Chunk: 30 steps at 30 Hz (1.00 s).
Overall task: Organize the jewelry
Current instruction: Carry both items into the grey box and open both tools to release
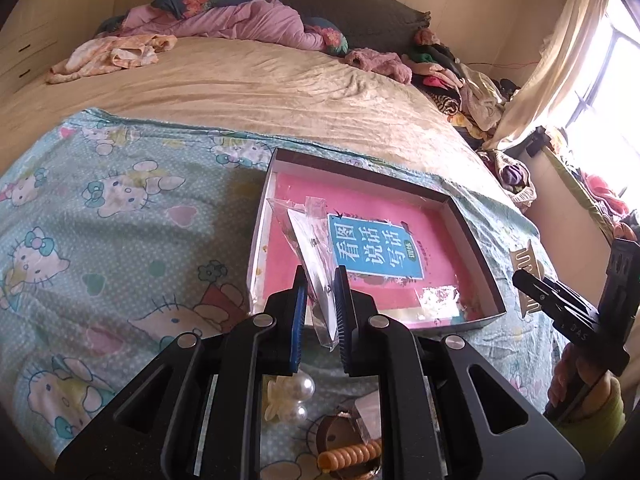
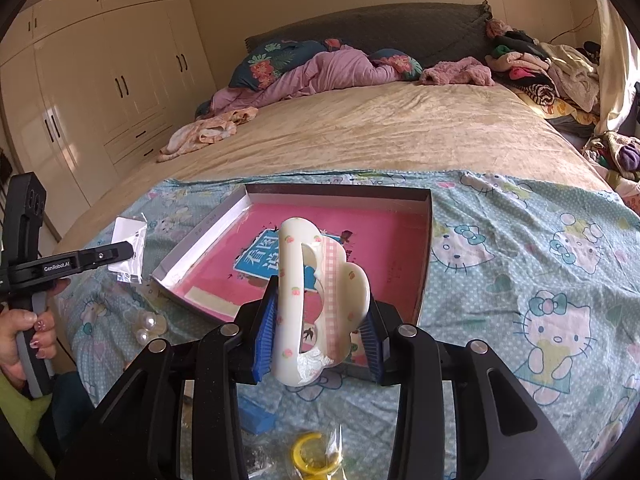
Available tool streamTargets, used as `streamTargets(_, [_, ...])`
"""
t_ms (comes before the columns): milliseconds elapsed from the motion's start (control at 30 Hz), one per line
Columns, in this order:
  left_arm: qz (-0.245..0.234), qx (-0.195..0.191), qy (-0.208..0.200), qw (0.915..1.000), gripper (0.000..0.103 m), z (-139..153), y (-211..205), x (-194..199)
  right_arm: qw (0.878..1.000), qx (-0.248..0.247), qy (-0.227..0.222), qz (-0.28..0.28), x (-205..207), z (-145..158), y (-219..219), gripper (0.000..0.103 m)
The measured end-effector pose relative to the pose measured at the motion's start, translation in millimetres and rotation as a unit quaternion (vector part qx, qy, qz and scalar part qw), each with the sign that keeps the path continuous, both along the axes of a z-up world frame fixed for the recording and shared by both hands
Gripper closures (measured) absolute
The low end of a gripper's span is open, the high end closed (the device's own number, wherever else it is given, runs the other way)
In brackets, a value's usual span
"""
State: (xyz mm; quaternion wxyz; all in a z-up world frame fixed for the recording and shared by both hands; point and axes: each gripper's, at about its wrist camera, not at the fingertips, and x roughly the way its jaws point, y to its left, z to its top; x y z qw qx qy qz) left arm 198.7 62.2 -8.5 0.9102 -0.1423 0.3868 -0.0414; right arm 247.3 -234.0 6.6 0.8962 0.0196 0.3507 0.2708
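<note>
A bed (image 2: 380, 132) with a tan blanket is filling the room, with cream wardrobes (image 2: 100, 92) standing at nine o'clock of it and a bright window (image 1: 608, 92) glowing at three o'clock in the left wrist view. A cartoon-cat sheet (image 1: 100, 220) is lying over the near end of the bed.

On that sheet a shallow box (image 1: 474, 236) is sitting, and a pink book (image 1: 384, 208) is lying flat inside it.

The left gripper (image 1: 320, 312) is clamping a clear packet with a white card (image 1: 316, 256), holding it over the box's nine o'clock edge. The right gripper (image 2: 324, 332) is squeezing a cream hair claw (image 2: 316, 300) upright above the box's six o'clock edge.

Pearl hair clips (image 1: 294, 396) are resting on the sheet at six o'clock of the left gripper, and an orange coil hair tie (image 1: 350, 454) is lying just below them, partly covered by the gripper body. A yellow ring in a clear bag (image 2: 312, 456) is showing at six o'clock in the right view, cut off by the frame. What the card carries is too small to make out.
</note>
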Motion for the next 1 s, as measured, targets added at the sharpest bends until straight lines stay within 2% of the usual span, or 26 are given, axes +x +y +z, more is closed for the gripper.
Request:
streamTargets(267, [-0.01,0.003,0.014,0.9998,0.096,-15.6,-11.9,32.7,1.0,-0.004,0.01,-0.011,27.1,-8.0,6.1,0.068])
streamTargets(467, [-0.03,0.004,0.039,0.9988,0.096,-33.0,-21.3,51.5,0.999,-0.018,0.034,-0.015,44.0,-27.3,11.5,0.068])
streamTargets(767, [-0.045,0.017,0.058,0.9972,0.095,-57.9,-32.2,53.8,0.997,-0.043,0.062,-0.024,55.1,-53.6,20.5,0.068])
streamTargets(1000, [-0.045,0.015,0.059,0.9971,0.095,-58.2,-27.5,50.6,0.995,-0.061,0.07,-0.025,55.7,-65.1,25.9,0.067])
